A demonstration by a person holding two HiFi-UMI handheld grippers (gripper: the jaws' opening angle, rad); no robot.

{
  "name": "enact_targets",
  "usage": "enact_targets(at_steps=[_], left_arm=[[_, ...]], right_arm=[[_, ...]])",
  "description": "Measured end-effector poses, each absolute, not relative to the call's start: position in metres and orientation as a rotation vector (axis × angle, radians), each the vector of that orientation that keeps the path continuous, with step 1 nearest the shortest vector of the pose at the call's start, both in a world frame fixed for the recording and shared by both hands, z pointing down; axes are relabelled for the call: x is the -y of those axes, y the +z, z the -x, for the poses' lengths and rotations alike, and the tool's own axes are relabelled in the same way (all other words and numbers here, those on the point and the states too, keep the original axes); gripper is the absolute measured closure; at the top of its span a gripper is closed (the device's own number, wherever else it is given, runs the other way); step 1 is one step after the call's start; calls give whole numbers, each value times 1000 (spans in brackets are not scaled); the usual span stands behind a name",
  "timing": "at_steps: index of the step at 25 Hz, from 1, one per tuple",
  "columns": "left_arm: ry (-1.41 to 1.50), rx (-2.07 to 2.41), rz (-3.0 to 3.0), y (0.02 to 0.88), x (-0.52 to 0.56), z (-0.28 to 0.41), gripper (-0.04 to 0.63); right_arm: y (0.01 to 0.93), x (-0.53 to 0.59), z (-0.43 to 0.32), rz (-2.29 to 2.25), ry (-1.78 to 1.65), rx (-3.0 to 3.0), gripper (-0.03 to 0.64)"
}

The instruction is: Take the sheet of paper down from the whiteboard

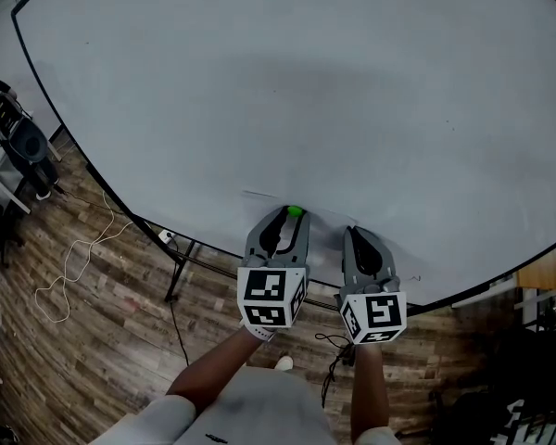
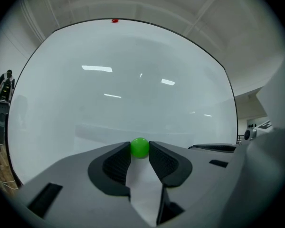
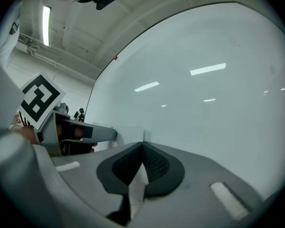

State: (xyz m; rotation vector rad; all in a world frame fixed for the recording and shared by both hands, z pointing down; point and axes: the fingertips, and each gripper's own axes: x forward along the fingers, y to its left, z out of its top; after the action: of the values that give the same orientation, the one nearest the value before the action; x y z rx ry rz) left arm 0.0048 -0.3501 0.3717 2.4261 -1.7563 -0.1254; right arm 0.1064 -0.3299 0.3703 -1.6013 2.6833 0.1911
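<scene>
A white sheet of paper (image 1: 320, 217) lies flat on the big whiteboard (image 1: 287, 91), near its lower edge, pinned by a green ball magnet (image 1: 295, 210). My left gripper (image 1: 292, 215) is level against the board with its two tips shut on that magnet (image 2: 139, 147). The sheet (image 2: 99, 134) shows faintly behind it. Just to its right, my right gripper (image 1: 353, 234) is shut on the sheet's edge. In the right gripper view the paper (image 3: 131, 134) runs in between the closed pads (image 3: 154, 163), and the left gripper (image 3: 88, 133) shows at the left.
A small red magnet (image 2: 114, 20) sits at the board's top edge. The board's black stand leg (image 1: 178, 272) meets the wooden floor, where a white cable (image 1: 69, 267) lies. Dark chairs (image 1: 18, 142) stand at the left.
</scene>
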Motion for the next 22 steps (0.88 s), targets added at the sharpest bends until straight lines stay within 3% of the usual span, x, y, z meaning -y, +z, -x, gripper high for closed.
enact_targets(at_steps=[22], left_arm=[[-152, 1612, -2488, 378, 301, 28, 471]], right_arm=[[372, 281, -105, 1747, 173, -2597, 607]])
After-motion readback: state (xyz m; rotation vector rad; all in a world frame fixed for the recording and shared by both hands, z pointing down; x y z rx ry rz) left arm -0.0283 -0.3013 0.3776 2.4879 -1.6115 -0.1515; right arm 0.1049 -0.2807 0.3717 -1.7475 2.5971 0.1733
